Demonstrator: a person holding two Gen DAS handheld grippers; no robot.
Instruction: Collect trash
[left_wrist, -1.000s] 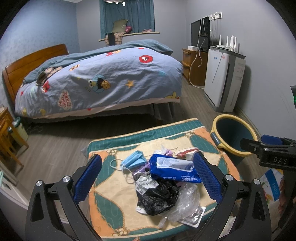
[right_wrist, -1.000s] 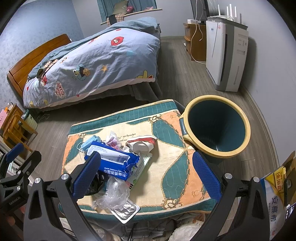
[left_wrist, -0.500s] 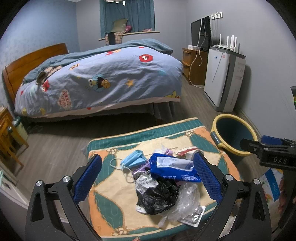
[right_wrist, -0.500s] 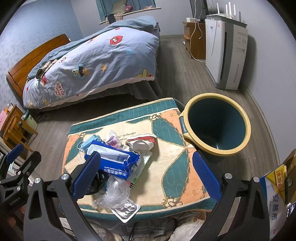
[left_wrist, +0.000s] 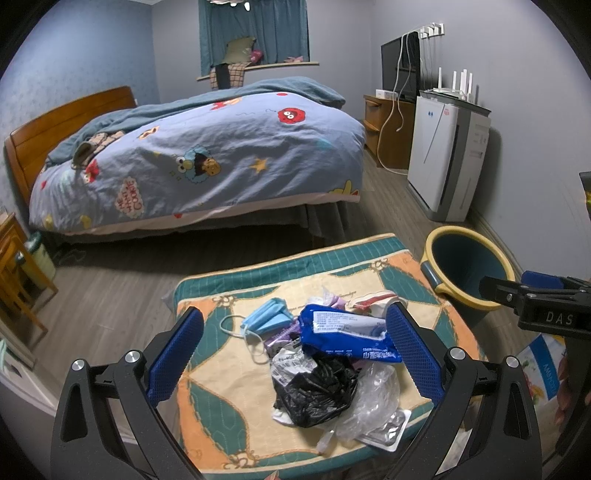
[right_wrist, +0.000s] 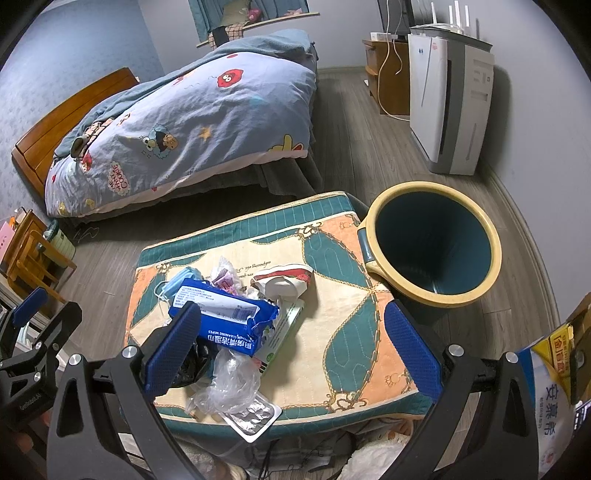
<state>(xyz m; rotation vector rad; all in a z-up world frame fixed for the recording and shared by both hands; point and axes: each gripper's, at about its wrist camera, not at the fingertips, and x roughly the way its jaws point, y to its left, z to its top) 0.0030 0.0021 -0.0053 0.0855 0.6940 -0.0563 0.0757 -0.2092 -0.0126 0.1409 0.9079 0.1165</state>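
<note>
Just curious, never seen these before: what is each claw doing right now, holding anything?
Left gripper: open, holding nothing, above the trash pile.
Right gripper: open, holding nothing.

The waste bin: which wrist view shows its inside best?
The right wrist view. It looks down into the waste bin, showing the whole yellow rim and dark blue interior, with no trash visible inside. In the left wrist view the waste bin sits at the edge, seen more side-on, partly hidden behind the right gripper.
</note>
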